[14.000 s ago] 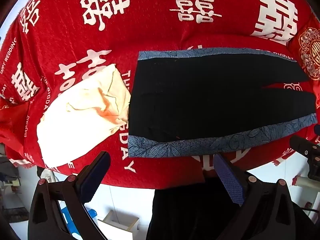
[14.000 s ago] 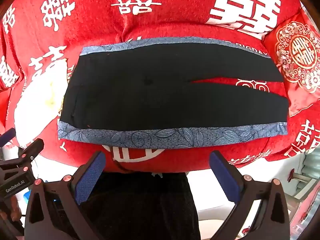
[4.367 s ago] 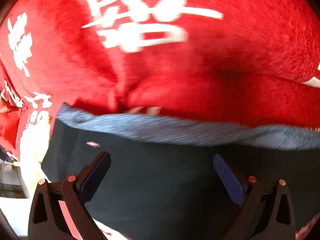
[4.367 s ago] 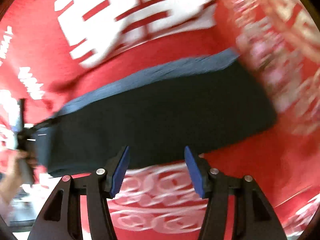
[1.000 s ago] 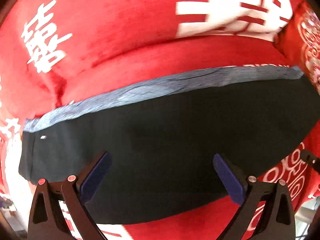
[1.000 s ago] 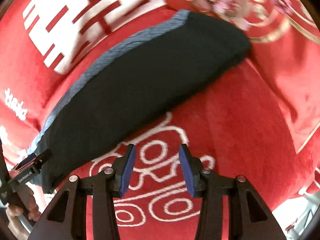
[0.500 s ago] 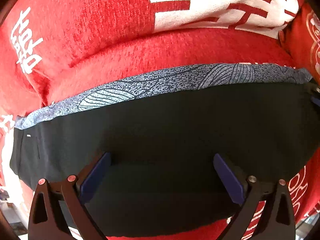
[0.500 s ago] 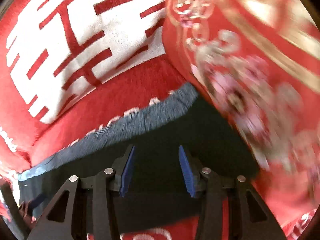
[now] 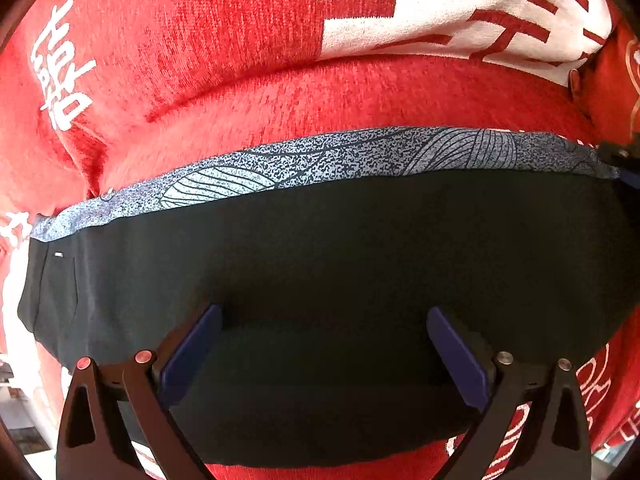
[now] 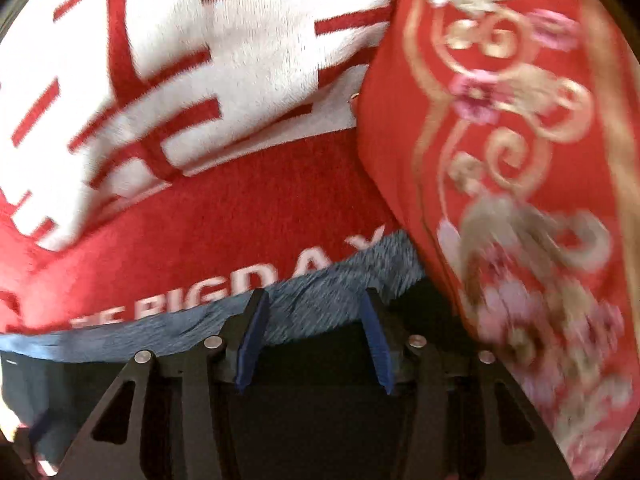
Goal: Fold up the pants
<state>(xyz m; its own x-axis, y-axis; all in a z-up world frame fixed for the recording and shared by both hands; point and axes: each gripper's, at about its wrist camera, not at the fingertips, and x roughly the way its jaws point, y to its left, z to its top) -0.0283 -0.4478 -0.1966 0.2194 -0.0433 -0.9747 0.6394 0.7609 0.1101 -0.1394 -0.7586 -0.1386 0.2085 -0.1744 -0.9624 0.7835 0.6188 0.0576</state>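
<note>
Black pants with blue leaf-print stripe [image 9: 320, 264] lie folded lengthwise on red blanket [image 9: 240, 40]. Left gripper [image 9: 324, 344] wide open at 6 o'clock, right gripper [image 10: 314, 332] half open, both empty. Next: grab ends, fold across.

The red blanket [image 10: 224, 248] carries white print reading "BIG DAY" and large white Chinese double-happiness characters.
</note>
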